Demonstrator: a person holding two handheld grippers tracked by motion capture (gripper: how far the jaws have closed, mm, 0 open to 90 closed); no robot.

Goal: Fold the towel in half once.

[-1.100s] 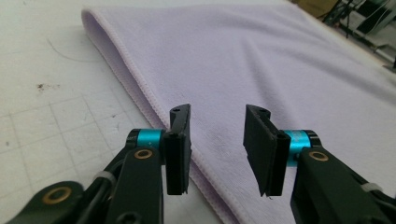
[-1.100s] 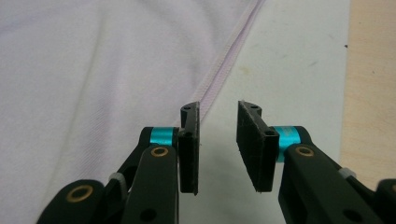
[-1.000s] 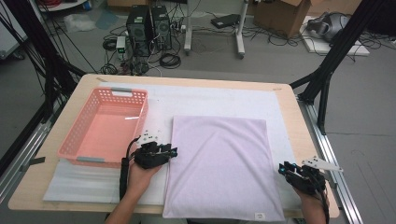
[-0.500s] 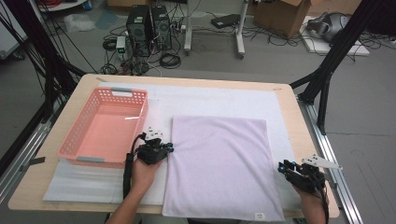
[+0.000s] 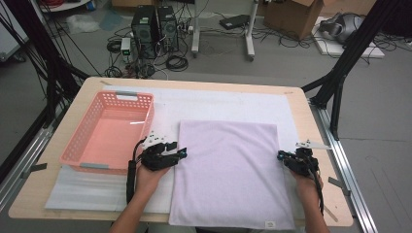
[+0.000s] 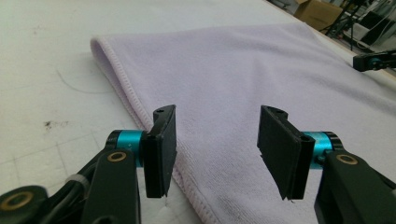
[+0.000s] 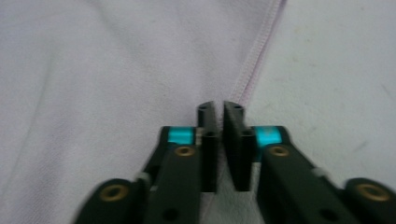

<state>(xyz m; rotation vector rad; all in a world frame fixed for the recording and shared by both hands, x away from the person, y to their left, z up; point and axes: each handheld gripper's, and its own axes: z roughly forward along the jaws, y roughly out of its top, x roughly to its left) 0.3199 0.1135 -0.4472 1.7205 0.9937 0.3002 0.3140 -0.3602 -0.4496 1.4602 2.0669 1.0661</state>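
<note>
I am holding my left gripper [image 5: 179, 154] at the left edge of the lilac towel [image 5: 228, 170], its jaws spread wide apart, one over the white mat [image 5: 218, 104] and one over the cloth. I am holding my right gripper [image 5: 282, 156] at the towel's right edge, its jaws drawn nearly together with only a thin gap; whether they are pinching the hem, I cannot tell. The towel is lying flat and folded on the mat, just right of the pink basket [image 5: 77, 141], which is sitting on the wooden table [image 5: 311, 126].
</note>
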